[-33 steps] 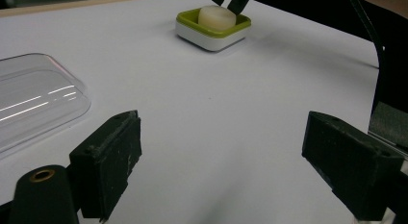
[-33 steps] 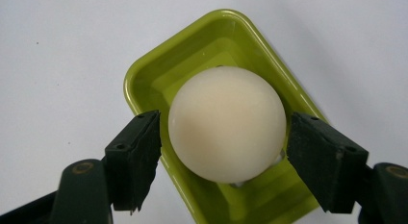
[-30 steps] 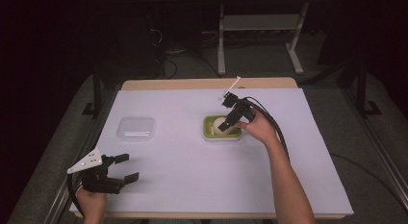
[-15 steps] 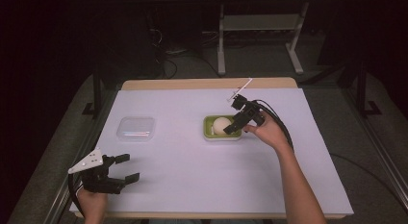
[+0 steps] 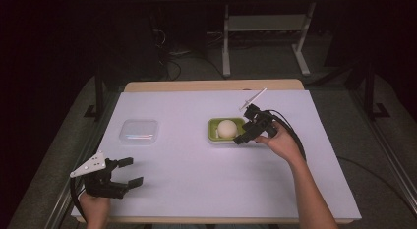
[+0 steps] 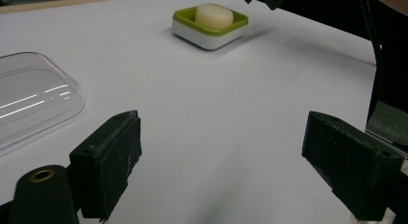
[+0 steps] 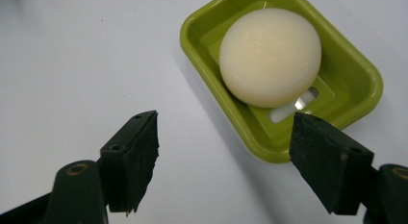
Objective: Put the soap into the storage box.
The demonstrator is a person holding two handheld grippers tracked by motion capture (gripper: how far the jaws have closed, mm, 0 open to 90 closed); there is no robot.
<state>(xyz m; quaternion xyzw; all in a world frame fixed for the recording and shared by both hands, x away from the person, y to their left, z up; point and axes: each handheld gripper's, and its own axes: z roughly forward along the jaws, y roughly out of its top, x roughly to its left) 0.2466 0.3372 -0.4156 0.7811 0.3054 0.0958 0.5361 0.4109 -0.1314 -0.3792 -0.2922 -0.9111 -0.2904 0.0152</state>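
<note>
Two grippers spread wide, empty. Right gripper [image 5: 248, 131] hovers just beside a green dish [image 5: 214, 134], at its three o'clock, holding round soap [image 5: 226, 128]. Left gripper [image 5: 129, 171] rests well apart, toward seven o'clock.

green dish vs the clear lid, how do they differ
The green dish is opaque, with a white base, while the clear lid is see-through and glossy. The dish holds a round cream soap; the lid lies alone with nothing on it. The dish sits right by the open right gripper; the lid lies farther left, apart from both grippers. Both are rounded rectangles resting flat on the white table.
</note>
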